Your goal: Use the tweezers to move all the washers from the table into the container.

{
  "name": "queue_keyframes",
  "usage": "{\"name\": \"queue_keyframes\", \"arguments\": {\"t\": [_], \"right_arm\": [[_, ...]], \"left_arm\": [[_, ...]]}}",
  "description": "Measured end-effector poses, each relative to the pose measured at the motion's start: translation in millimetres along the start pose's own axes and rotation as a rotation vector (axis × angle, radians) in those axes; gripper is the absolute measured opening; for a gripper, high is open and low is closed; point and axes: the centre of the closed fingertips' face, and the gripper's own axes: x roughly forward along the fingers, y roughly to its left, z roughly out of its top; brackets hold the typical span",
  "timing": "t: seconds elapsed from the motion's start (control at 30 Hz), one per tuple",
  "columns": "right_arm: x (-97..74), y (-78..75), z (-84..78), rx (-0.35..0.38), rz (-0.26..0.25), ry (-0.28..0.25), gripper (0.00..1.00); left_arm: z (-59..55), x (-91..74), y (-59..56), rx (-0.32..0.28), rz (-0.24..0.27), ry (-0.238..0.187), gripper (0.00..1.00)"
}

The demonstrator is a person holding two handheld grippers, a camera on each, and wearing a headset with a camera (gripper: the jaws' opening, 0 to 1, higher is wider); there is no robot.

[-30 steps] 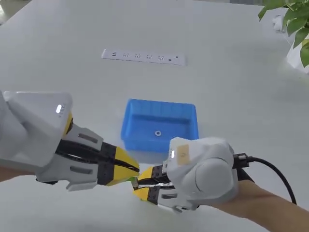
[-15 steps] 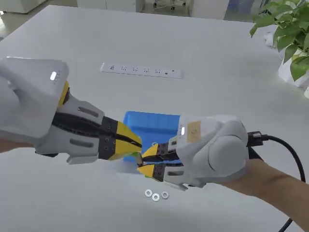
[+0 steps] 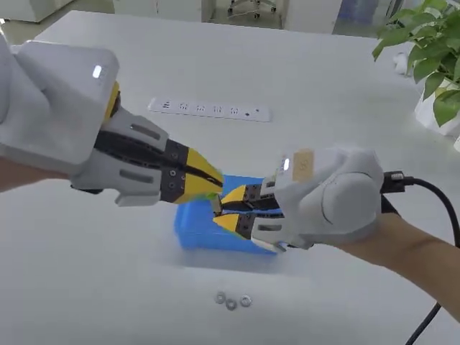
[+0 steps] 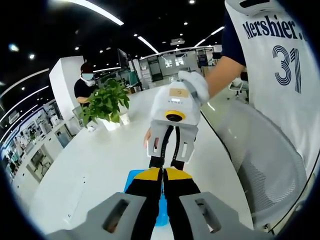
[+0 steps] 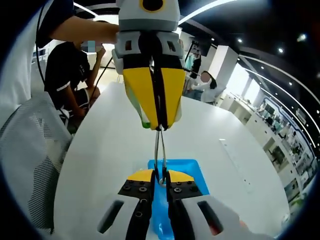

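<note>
**Tweezers Handover Above the Container**

**Step in hand.** The tweezers (image 5: 160, 150) are being regripped between the two grippers, judged from the tip-to-tip pose. The left gripper (image 3: 215, 181) and the right gripper (image 3: 218, 210) meet nose to nose above the container (image 3: 188, 237). No washer pickup is under way.

**Gripper state.** In the right gripper view, the left gripper's yellow jaws stand together and clamp one end of the tweezers. The two thin prongs run from there to the right gripper's jaws, which are drawn in close on the other end. Whether the right gripper carries any of the load cannot be told.

**Task items.**
- Tweezers: slim, bright metal, with two narrow prongs lying almost parallel. They are held in the air, spanning from one gripper to the other. Whether they carry a washer cannot be told.
- Washers (image 3: 231, 300): three small silver rings in a tight cluster on the table (image 3: 86, 273). They lie near the container's front wall, on the person's side, and outside it.
- Container: a shallow blue rectangular tray. Its interior is largely hidden by the grippers.

**Next move.** One gripper should take sole hold of the tweezers at the handle end, gripping so that its squeeze closes the prongs. The other gripper should let go only after that hold is firm. The tips should then be lowered to the washer cluster. The washers are thin and lie flat, so a shallow approach angle is likely needed.
</note>
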Motion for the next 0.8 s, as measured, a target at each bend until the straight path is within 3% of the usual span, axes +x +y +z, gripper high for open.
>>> {"name": "queue_keyframes", "arguments": {"t": [0.27, 0.53, 0.8], "right_arm": [[9.4, -19.2, -12.2, 0.007, -0.008, 0.018, 0.1], [17.7, -25.6, -26.7, 0.025, 0.011, 0.028, 0.1], [24.5, -28.6, -48.9, 0.044, 0.036, 0.052, 0.1]], "left_arm": [[-10.8, 10.7, 18.3, -0.005, 0.006, 0.0, 0.05], [-23.2, 20.8, 25.6, -0.008, 0.001, 0.015, 0.05], [-44.1, 31.8, 34.6, -0.059, -0.01, 0.01, 0.05]]}}
